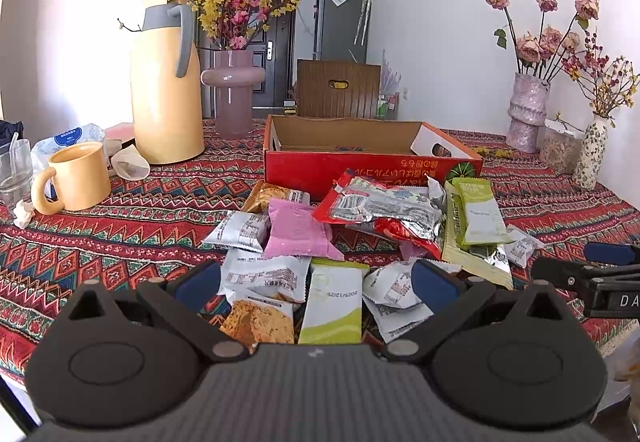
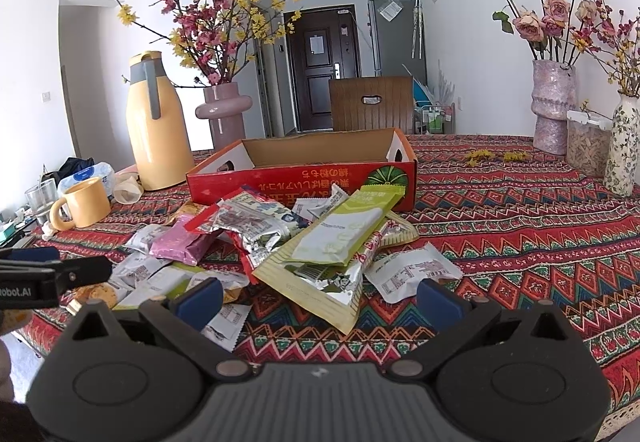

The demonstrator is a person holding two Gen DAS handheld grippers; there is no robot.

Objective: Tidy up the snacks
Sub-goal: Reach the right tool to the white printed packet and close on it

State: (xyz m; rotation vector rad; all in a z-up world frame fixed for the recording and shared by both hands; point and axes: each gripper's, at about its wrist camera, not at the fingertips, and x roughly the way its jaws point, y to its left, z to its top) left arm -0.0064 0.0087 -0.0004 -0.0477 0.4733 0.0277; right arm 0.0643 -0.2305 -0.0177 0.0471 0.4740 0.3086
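Snack packets (image 1: 320, 234) lie in a loose heap on a red patterned tablecloth (image 1: 120, 226), just in front of an open red cardboard box (image 1: 360, 165) whose inside looks nearly bare.

From the left wrist view, the left gripper (image 1: 316, 282) hangs low over the near edge of the heap, jaws wide apart and holding nothing. Between its blue fingertips (image 1: 200, 284) lie a white packet (image 1: 264, 278) and a green-and-white packet (image 1: 332, 306), with a packet showing a golden cake (image 1: 256, 322) at about 7 o'clock from the gap. A pink packet (image 1: 296, 230) sits at 12 o'clock, farther in. Silver and red wrappers (image 1: 380, 201) lie at 1 o'clock, beside a long green packet (image 1: 478, 213).

From the right wrist view, the right gripper (image 2: 318, 302) also has its jaws spread wide and empty. The heap lies at 11 to 12 o'clock from its gap; a pale yellow-green packet (image 2: 320, 294) reaches nearly into the gap, and a white packet (image 2: 412, 270) rests near the right fingertip.

A yellow jug (image 1: 164, 89) and a yellow mug (image 1: 76, 177) stand at 10 o'clock, well apart from the heap.
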